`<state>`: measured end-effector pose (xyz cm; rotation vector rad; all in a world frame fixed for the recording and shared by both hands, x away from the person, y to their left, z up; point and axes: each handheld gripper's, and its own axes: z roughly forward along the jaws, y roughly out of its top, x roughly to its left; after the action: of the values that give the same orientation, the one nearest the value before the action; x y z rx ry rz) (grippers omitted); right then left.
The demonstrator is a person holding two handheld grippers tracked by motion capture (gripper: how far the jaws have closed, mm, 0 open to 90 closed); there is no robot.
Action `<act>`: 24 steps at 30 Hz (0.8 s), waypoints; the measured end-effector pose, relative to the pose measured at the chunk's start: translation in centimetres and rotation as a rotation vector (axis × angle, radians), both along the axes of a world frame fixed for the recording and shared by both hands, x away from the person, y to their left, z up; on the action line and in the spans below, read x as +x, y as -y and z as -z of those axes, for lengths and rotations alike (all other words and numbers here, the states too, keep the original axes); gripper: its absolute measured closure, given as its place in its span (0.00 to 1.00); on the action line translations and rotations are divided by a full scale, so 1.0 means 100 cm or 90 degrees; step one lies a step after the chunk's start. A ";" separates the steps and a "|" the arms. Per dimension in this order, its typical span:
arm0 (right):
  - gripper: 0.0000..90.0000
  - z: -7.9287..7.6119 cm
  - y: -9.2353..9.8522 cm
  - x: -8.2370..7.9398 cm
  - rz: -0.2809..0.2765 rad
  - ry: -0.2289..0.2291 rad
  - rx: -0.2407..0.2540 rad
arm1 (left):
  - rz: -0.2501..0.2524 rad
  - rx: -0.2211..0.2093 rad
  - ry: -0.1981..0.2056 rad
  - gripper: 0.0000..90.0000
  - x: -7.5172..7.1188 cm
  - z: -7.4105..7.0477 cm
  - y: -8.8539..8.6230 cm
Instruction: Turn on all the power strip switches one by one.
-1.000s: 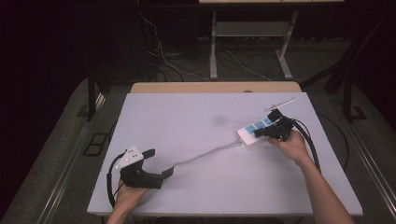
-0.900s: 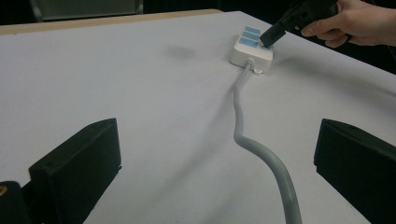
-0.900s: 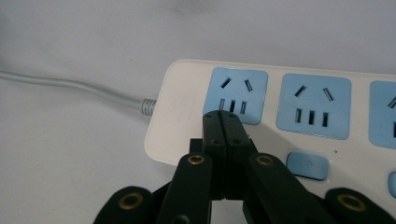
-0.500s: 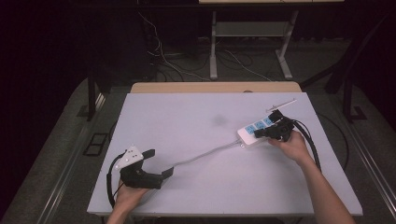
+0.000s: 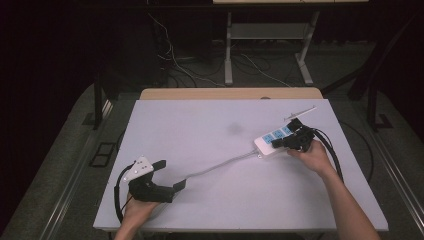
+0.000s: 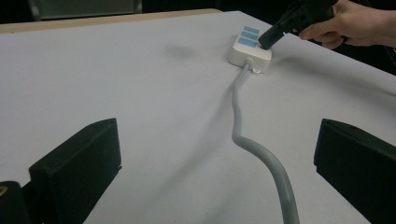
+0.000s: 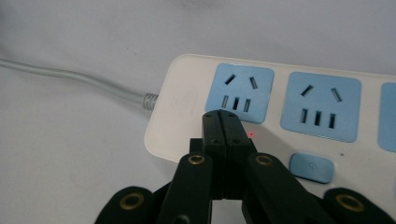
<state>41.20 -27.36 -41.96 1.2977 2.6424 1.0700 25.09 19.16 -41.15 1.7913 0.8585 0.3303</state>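
The right gripper, jaws pressed together with nothing between, rests its tips on the white power strip at the table's right side, beside a small red light. The left gripper rests near the front left with jaws spread wide, the strip's grey cable running between them

Recording lab or studio: dark surroundings beyond the right gripper, a bare white table beneath it, loose floor cables and metal stand legs behind.
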 end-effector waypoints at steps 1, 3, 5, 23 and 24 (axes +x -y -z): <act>1.00 0.002 -0.001 0.000 -0.002 0.000 0.009 | 0.000 0.000 0.000 0.00 0.000 0.000 0.000; 1.00 0.002 -0.002 0.000 -0.002 0.005 0.008 | 0.000 0.000 0.000 0.00 0.000 0.000 0.000; 1.00 0.002 -0.001 0.000 -0.001 0.003 0.011 | 0.000 0.001 -0.002 0.00 0.000 0.000 0.000; 1.00 -0.011 0.010 0.001 0.023 -0.001 -0.002 | -0.001 0.000 -0.005 0.00 0.000 0.000 -0.001; 1.00 -0.012 0.012 0.001 0.023 0.000 -0.004 | -0.001 0.000 -0.005 0.00 0.000 0.000 -0.001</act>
<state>41.29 -28.55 -40.76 1.3386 2.6102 1.0564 25.11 19.26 -41.20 1.7925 0.8656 0.3241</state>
